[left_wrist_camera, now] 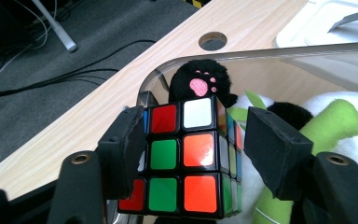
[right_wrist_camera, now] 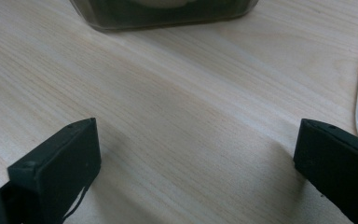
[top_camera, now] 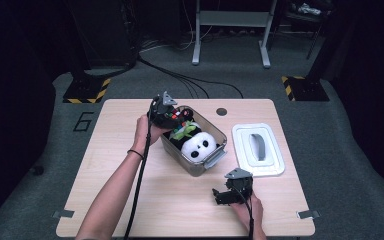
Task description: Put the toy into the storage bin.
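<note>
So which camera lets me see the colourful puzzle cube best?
The left gripper view: the puzzle cube with red, green, orange and white squares sits big and sharp between the left gripper's black fingers. In the high view it is just tiny coloured specks at the bin's far end. The right gripper view faces bare table.

A light wooden table with rounded corners (top_camera: 130, 200) stands on a grey carpeted floor (top_camera: 340, 130) marked with a dark numeral 6 (top_camera: 83, 121). Black cables (top_camera: 190, 80) trail across the carpet. Beyond the table, two black bases edged in yellow-and-black hazard tape (top_camera: 86, 91) flank a pale grey metal stand (top_camera: 230, 30). The room beyond lies in darkness.
</note>
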